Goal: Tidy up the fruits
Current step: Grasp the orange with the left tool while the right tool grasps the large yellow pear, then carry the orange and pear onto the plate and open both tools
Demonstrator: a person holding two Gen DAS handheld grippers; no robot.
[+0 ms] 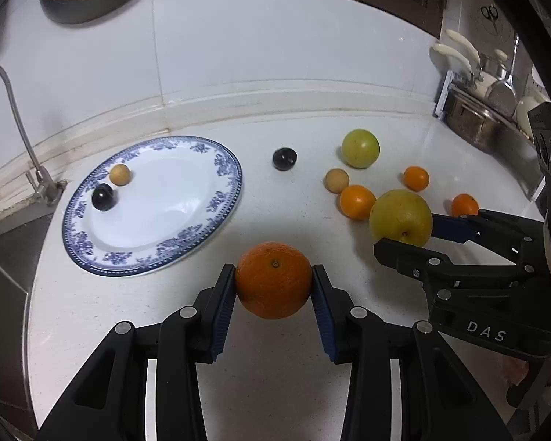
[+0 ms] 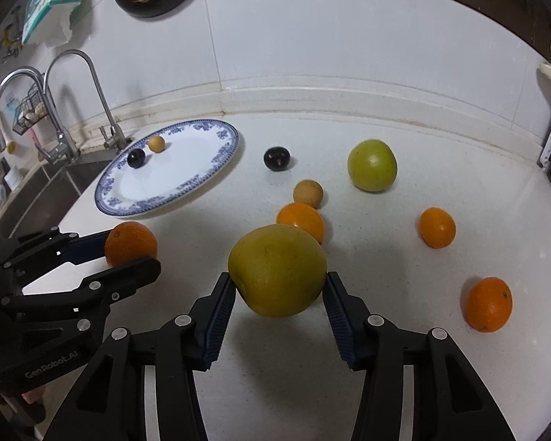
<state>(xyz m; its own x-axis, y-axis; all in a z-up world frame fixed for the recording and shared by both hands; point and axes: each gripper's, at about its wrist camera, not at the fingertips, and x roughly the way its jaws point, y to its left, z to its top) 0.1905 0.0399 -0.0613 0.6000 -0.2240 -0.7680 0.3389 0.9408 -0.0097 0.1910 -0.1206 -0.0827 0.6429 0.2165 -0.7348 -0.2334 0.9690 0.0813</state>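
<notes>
I have a big orange [image 1: 273, 279] clamped between the blue pads of my left gripper [image 1: 274, 283], just in front of the blue-patterned plate [image 1: 224, 198]. My right gripper [image 2: 280, 294] is clamped on a large yellow-green fruit [image 2: 277, 270], and I see its shadow on the white counter [image 2: 385, 257] below. On the plate sit a dark plum [image 1: 103, 197] and a small tan fruit [image 1: 119, 174], close together. Loose on the counter are another dark plum [image 1: 284, 158], a green fruit [image 1: 360, 147], a tan fruit [image 1: 336, 180] and three smaller oranges [image 2: 437, 227]. A sink tap [image 2: 92, 84] stands to the left of the plate
</notes>
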